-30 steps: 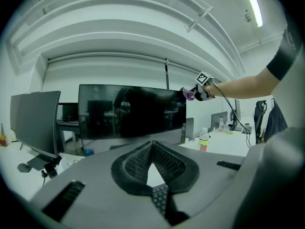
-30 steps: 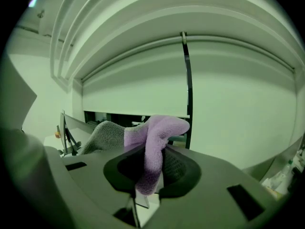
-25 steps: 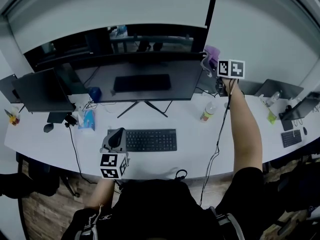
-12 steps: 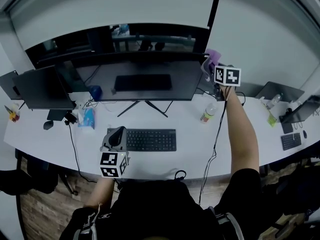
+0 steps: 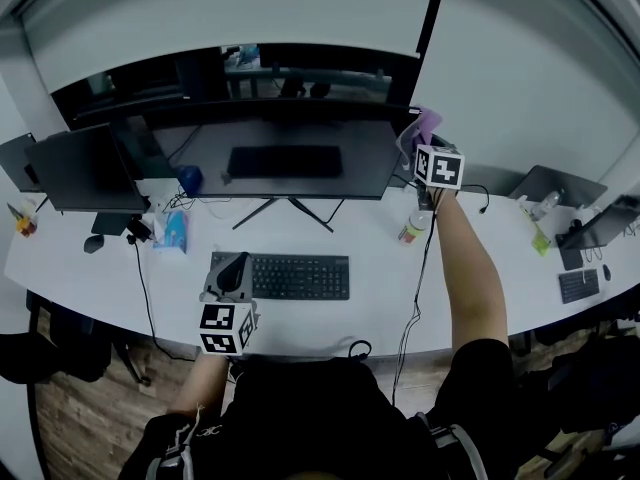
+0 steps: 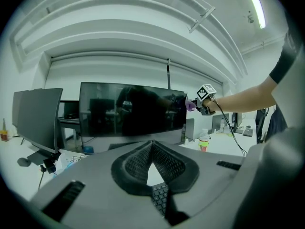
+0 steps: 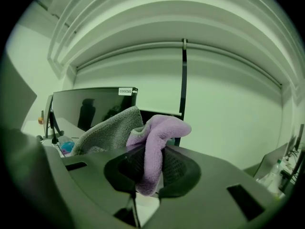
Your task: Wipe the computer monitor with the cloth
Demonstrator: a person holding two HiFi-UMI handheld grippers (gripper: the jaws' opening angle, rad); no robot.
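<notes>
From the head view we see a long white desk [image 5: 370, 258] against a pale wall, with the dark monitor [image 5: 285, 158] standing behind a keyboard [image 5: 295, 277]. Our left gripper [image 5: 233, 271] sits at the keyboard's left end. Our right gripper [image 5: 420, 143] holds the purple cloth [image 5: 427, 123] at the monitor's upper right corner, lower and further in than a second ago. In the left gripper view, its jaws meet at the tips on nothing. Only the right gripper view shows the jaws pinching the cloth, and its grey side.

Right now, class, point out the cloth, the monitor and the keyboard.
cloth [image 7: 152, 151]: right gripper view, purple fold between jaws.
monitor [image 5: 350, 163]: head view, right of dark screen.
keyboard [image 5: 295, 278]: head view, middle keys.
</notes>
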